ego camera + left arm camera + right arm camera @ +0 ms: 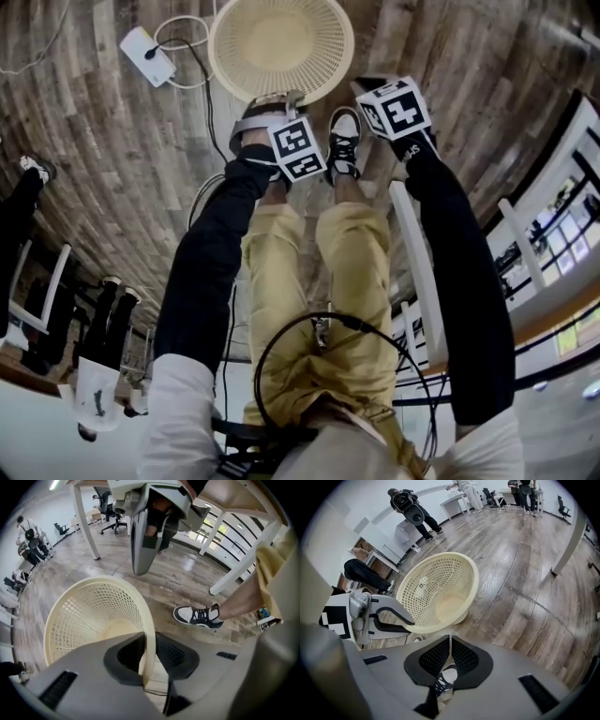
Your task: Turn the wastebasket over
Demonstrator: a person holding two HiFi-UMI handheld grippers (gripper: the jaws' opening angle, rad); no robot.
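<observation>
1. Left gripper view puts the left claw astride the near rim of the wastebasket. Its jaws stand released, one inside the wall and one outside, with a gap showing. Seat them deeper, then clench squarely on the rim before any lift.
2. Close by, the right claw hangs just short of the wastebasket, clenched on nothing, above a shoe. It would probably serve best opened and set on another part of the rim, or kept clear.
3. Upright and mouth-up, the wastebasket sits on the wooden floor. Its mesh looks light and flexible, so roll the wrist slowly, lest the rim slip.
4. Beyond it lie a power strip and cable; tip the wastebasket away from them.
</observation>
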